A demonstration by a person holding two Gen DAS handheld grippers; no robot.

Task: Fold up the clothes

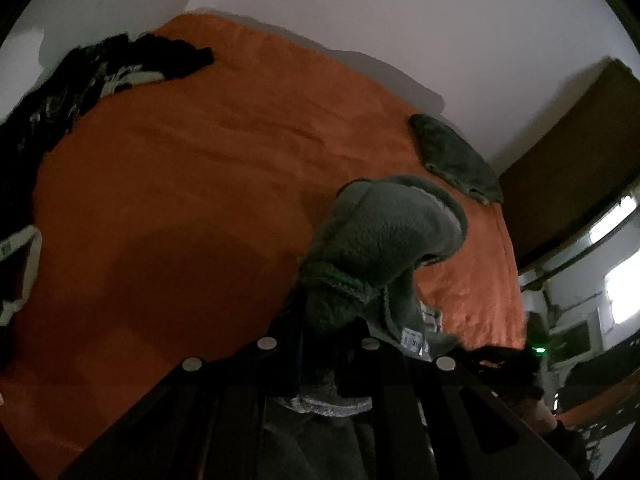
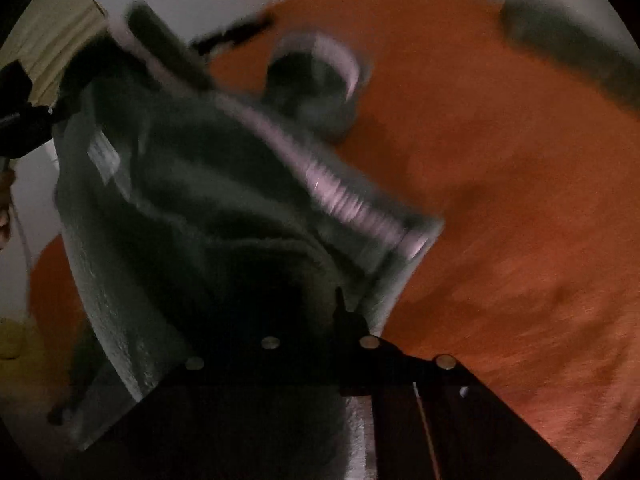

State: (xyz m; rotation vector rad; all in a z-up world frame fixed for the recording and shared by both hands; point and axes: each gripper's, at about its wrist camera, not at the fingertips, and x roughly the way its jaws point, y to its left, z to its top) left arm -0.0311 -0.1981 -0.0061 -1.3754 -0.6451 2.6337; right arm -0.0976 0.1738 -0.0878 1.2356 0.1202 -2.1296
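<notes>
A green fleece garment with a white label hangs bunched over the orange blanket. My left gripper is shut on a thick fold of it. In the right wrist view the same garment spreads, blurred, from the upper left down to my right gripper. That gripper is shut on the garment's lower edge, with cloth covering the left finger. A sleeve with a pale cuff dangles toward the blanket. The left gripper's black body shows at the far left.
A folded green piece lies at the blanket's far right edge and appears blurred as a folded piece in the right view. A dark pile of clothes sits at the far left. A brown wooden panel stands to the right against the white wall.
</notes>
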